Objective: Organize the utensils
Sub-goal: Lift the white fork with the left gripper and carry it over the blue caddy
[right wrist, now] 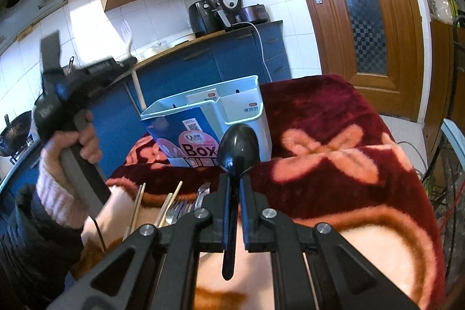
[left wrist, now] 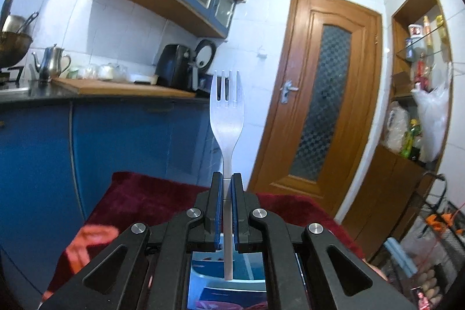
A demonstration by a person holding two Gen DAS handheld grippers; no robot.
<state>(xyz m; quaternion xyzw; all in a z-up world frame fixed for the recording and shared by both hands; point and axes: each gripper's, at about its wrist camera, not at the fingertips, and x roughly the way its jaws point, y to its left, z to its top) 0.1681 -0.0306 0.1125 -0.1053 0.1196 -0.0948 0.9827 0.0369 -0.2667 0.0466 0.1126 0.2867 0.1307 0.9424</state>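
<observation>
My left gripper [left wrist: 227, 179] is shut on a white plastic fork [left wrist: 226, 106], tines up, its handle end hanging above the utensil box [left wrist: 203, 275] seen below. In the right wrist view that left gripper [right wrist: 128, 60] is held high at the left, above the white and blue utensil box [right wrist: 238, 106] with its divided compartments. My right gripper [right wrist: 236, 179] is shut on a black plastic spoon [right wrist: 238, 147], bowl forward, just in front of the box. Chopsticks [right wrist: 136, 208] and metal forks [right wrist: 177, 211] lie on the blanket at the lower left.
The table is covered by a dark red blanket [right wrist: 334, 153] with pink bows. Behind it run blue kitchen cabinets [right wrist: 232, 54] with a counter holding an air fryer [right wrist: 203, 15]. A wooden door [right wrist: 363, 5] stands at the right.
</observation>
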